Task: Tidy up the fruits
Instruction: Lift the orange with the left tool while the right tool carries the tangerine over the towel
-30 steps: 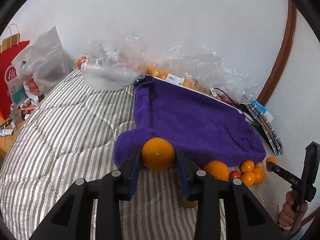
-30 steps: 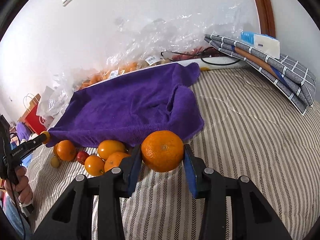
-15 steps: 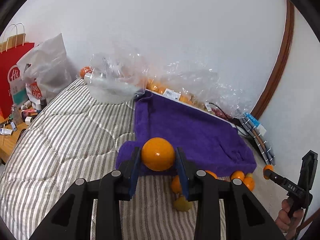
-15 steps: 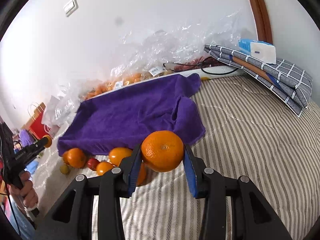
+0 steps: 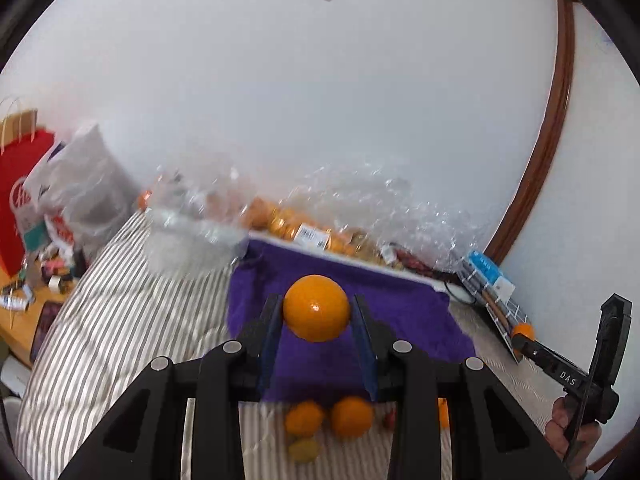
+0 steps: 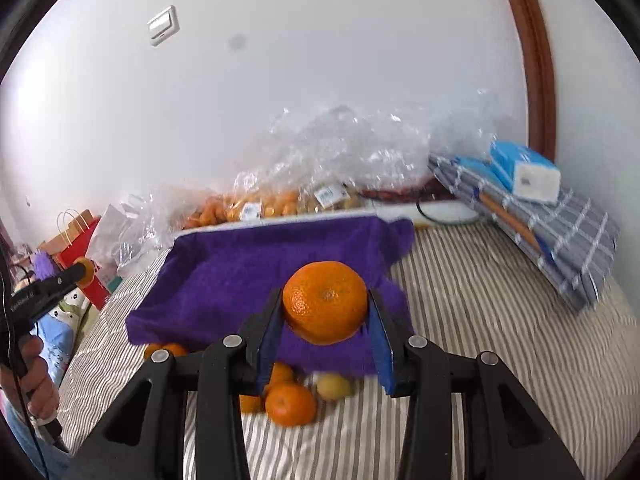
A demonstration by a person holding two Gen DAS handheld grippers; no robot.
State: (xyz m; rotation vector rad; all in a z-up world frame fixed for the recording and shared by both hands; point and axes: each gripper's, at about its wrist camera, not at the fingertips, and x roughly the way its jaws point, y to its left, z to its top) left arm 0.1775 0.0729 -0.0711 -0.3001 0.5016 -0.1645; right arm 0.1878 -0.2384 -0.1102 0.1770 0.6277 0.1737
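Observation:
My left gripper (image 5: 316, 338) is shut on a smooth orange (image 5: 317, 307) and holds it above the near edge of the purple towel (image 5: 400, 316). My right gripper (image 6: 325, 344) is shut on a dimpled mandarin (image 6: 325, 307), held above the towel's near edge (image 6: 248, 276). Several loose oranges (image 5: 352, 416) and a small yellow-green fruit (image 5: 304, 449) lie on the striped bed below. In the right wrist view, oranges (image 6: 290, 403) and a yellowish fruit (image 6: 334, 386) lie in front of the towel.
Clear plastic bags of oranges (image 5: 304, 228) line the wall behind the towel. A clear plastic tub (image 5: 192, 236) sits at back left. Folded checked cloth with a tissue pack (image 6: 528, 200) lies at right. Red paper bag (image 5: 20, 196) and clutter stand left of the bed.
Both grippers have risen with their fruit, and the towel and loose fruit now sit lower and farther below. Both stay shut.

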